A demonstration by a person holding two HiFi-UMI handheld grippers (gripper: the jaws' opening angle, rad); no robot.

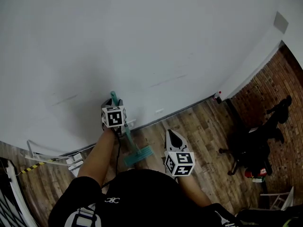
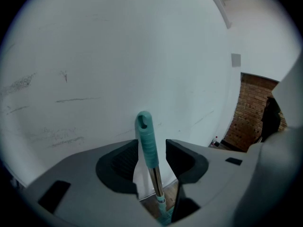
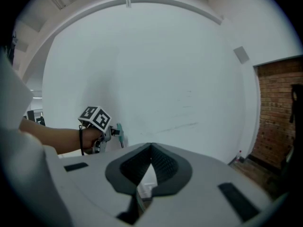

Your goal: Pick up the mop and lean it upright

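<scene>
- Leaning upright, the mop stands with its teal head on the wooden floor, just out from the floor's edge at the white wall; its handle top seems to rest on the wall
- Left hand-held gripper is released: the jaws stand apart either side of the teal grip, pads clear of it
- Right hand-held gripper is clenched on nothing, apart from the mop
- Handling, as a judgement: light, with a stiff metal shaft, liable to slide along the smooth wall; the ribbed teal grip is the best hold
- Count: one mop, two hand-held grippers
</scene>
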